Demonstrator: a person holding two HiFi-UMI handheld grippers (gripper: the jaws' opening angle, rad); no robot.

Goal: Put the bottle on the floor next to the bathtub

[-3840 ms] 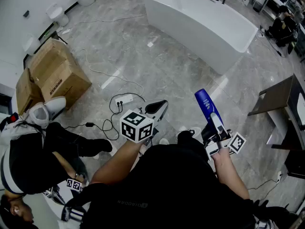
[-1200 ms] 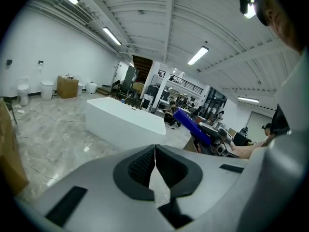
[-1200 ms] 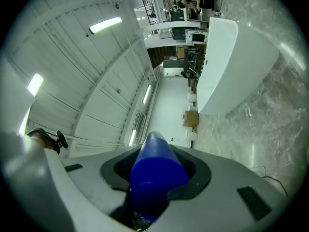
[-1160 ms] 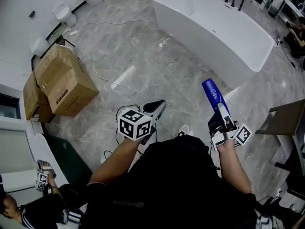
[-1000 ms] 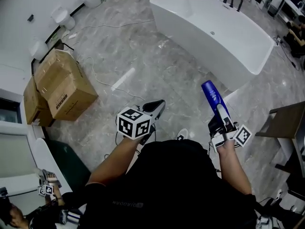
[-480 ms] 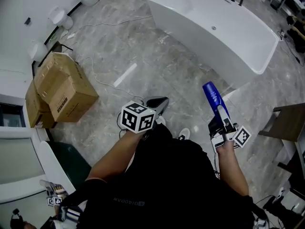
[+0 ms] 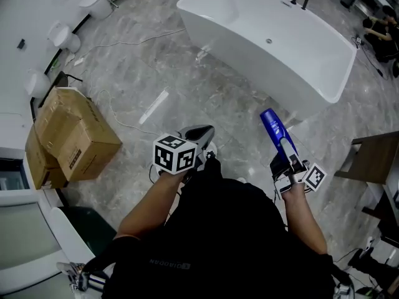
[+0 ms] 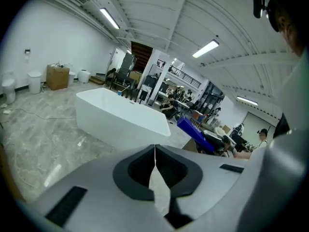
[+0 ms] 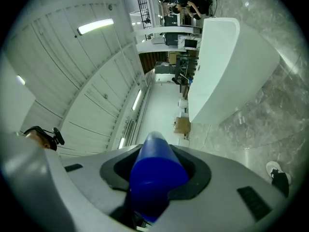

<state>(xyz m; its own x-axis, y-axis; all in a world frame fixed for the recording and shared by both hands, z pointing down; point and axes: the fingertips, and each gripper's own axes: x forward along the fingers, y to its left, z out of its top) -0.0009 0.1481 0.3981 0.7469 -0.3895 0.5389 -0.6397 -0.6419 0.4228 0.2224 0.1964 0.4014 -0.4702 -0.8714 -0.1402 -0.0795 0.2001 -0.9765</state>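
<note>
1. While clamped between the jaws of the right tool (image 7: pixel 284 149), the blue bottle (image 7: pixel 272 126) is held in the air at centre right of the head view. It is tilted, with its far end turned toward the bathtub (image 7: pixel 249 58).
2. Bathtub: white, set on the grey marbled floor (image 7: pixel 156 61) in the upper middle of the frame. The bottle is seen apart from it.
3. Left tool (image 7: pixel 198 133): jaws brought together with nothing between them, lower centre.
4. Cardboard boxes (image 7: pixel 75 139): stacked on the floor at the left edge.
5. White cable (image 7: pixel 118 120): laid across the floor beside the boxes.
</note>
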